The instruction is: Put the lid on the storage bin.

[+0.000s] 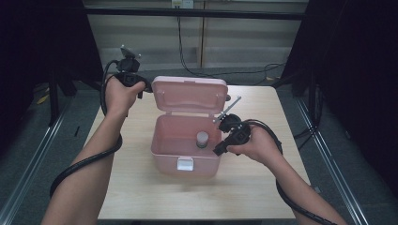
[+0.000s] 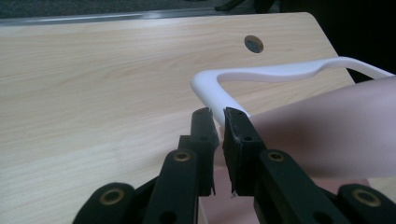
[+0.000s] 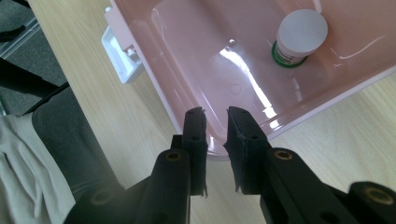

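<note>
Spanning most of the high view, the pale wood-grain tabletop [image 1: 136, 187] has rounded corners and a small round hole near one far corner, seen in the left gripper view; its near edge is cut off at the bottom of the high view. On its middle stands the pink plastic box [image 1: 186, 143], glossy and smooth inside, with rounded corners and a white latch [image 1: 185, 163] on its front wall. Its lid [image 1: 189, 93] stands open and upright at the back, and the hinge line is hidden behind the lid's own lower edge. A white curved handle [image 2: 275, 72] runs along the lid's top; its far end is cut off at the frame edge.

Inside the box, near the right wall, stands a small jar [image 3: 299, 37] with a flat pale round cap and a green band below it; its label is too small to read.

The left hand-held gripper [image 2: 219, 122] is up at the lid's left top corner, its black jaws pinching the base of the white handle. The right hand-held gripper [image 3: 215, 122] hangs over the box's right rim; its jaws stand a narrow gap apart with nothing between them, the pink rim lying just beyond their tips.
</note>
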A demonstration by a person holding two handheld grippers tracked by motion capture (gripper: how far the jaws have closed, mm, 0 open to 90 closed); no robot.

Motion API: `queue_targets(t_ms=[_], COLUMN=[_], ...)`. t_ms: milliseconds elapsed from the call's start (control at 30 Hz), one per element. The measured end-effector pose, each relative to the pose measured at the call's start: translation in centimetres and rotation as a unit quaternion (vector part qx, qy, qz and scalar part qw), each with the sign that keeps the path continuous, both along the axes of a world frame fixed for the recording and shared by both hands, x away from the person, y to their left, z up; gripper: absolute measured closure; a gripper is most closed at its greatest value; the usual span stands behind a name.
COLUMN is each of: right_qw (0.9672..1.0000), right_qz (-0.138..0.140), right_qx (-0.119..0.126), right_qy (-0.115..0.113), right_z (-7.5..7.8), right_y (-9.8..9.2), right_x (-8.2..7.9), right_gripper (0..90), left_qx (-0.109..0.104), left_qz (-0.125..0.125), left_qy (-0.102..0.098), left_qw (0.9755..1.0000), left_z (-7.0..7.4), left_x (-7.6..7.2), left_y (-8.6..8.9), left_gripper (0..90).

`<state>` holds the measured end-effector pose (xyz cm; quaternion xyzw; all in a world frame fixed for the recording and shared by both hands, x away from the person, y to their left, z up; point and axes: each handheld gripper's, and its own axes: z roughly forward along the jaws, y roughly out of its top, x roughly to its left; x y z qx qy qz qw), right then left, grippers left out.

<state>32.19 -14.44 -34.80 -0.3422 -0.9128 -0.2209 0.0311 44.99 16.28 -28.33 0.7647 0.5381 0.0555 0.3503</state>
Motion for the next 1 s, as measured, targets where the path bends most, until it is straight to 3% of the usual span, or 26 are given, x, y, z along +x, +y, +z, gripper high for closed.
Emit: queue_targets(t_ms=[367,667,1000], right_qw=[0.9999,1.0,0.9999], right_qz=[-0.012,-0.008,-0.01], right_qx=[0.007,0.006,0.011], right_qy=[-0.005,0.001,-0.005], right_z=[0.5,0.0,0.1], right_y=[-0.7,-0.5,-0.6], right_x=[0.2,0.4,0.3], right_gripper=[79.5,79.8,81.0], left_qx=[-0.009,0.001,-0.016], left_qz=[0.002,-0.001,0.002], left_qy=[0.003,0.0,-0.006], left_qw=[1.0,1.0,0.9999], left_z=[-0.6,1.3,2.3], left_x=[-0.3,0.7,0.9], left_y=[0.4,-0.3,0.0], left_gripper=[82.2,83.5,82.2])
